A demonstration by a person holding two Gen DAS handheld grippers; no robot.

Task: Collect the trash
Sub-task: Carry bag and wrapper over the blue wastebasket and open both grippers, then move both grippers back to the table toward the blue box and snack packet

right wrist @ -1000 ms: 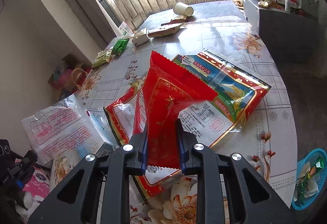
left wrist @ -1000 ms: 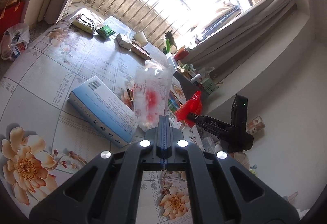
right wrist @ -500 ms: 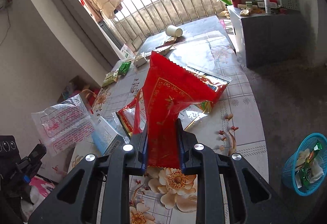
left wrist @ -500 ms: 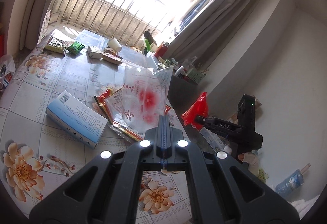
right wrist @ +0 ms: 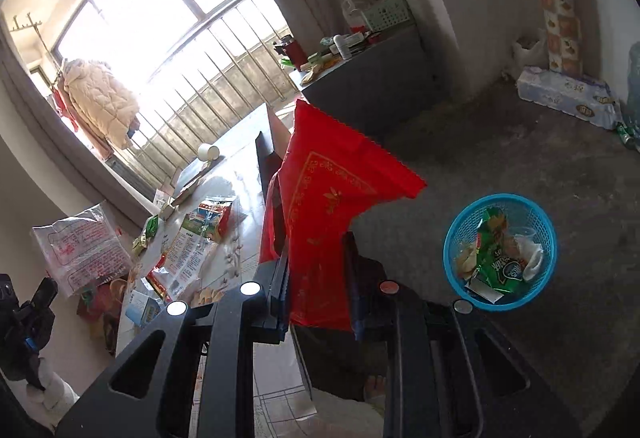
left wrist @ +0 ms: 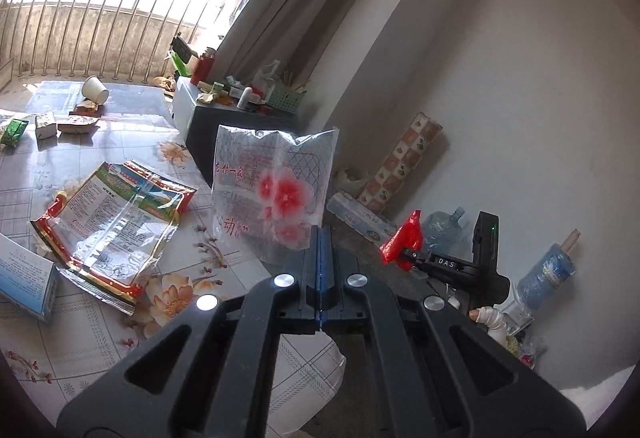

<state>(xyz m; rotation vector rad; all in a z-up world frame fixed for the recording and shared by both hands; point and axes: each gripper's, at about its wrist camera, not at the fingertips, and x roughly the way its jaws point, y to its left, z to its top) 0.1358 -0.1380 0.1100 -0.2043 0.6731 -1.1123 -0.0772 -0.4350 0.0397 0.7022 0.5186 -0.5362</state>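
Note:
My left gripper (left wrist: 322,238) is shut on a clear plastic bag (left wrist: 276,190) printed with red flowers, which stands up above the table's corner. My right gripper (right wrist: 318,250) is shut on a red snack wrapper (right wrist: 332,206), held over the floor beside the table. The same red wrapper (left wrist: 402,238) shows in the left wrist view, to the right. The clear bag (right wrist: 82,250) appears at the left of the right wrist view. A blue mesh basket (right wrist: 452,238) with several wrappers inside stands on the floor, to the right of the red wrapper.
On the flowered table (left wrist: 132,142) lie a large red-edged bag (left wrist: 112,226), a blue box (left wrist: 24,282), a paper cup (left wrist: 94,90) and small packets. A dark cabinet (right wrist: 372,86) with clutter stands by the wall. A water bottle (left wrist: 444,230) and packaged rolls (right wrist: 568,98) sit on the floor.
Both grippers swung right, away from the table, carrying their bags. The right wrist view now looks over the floor, with the blue basket closer.

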